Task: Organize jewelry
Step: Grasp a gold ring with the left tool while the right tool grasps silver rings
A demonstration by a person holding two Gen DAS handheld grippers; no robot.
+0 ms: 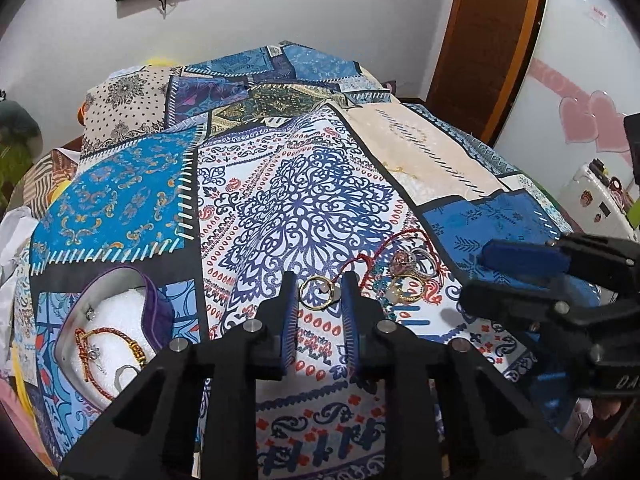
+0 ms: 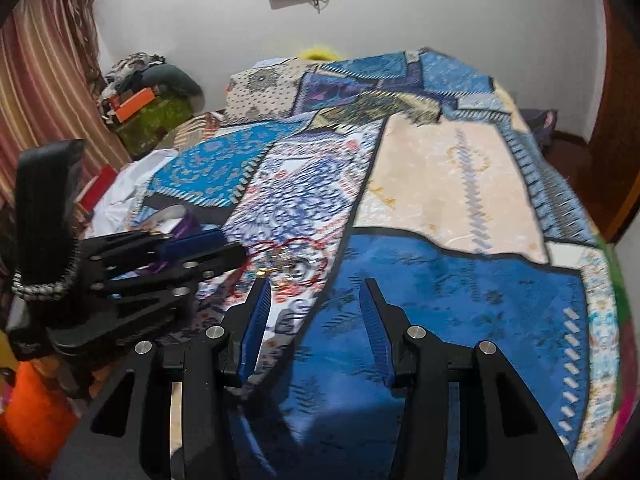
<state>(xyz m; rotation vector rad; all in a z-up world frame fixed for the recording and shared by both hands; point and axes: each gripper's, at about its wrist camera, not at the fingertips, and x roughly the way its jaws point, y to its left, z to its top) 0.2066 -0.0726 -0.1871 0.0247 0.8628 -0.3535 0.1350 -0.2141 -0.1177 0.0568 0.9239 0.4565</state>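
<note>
A gold ring (image 1: 316,293) lies on the patterned bedspread between the fingers of my open left gripper (image 1: 320,285), not gripped. A small pile of rings (image 1: 412,268) with a red cord (image 1: 394,246) and a teal beaded piece lies just right of it. A purple-rimmed jewelry box (image 1: 114,332) with white lining at lower left holds a red-gold braided bracelet (image 1: 106,344) and small silver pieces. My right gripper (image 2: 314,280) is open and empty over the blue patch, right of the pile (image 2: 286,262). It shows in the left wrist view (image 1: 520,264).
The patchwork bedspread (image 1: 312,184) covers the whole bed. A wooden door (image 1: 492,40) stands at the far right. Curtains (image 2: 44,80) and a heap of clothes and boxes (image 2: 148,96) lie to the left. White paper (image 2: 132,184) lies by the box.
</note>
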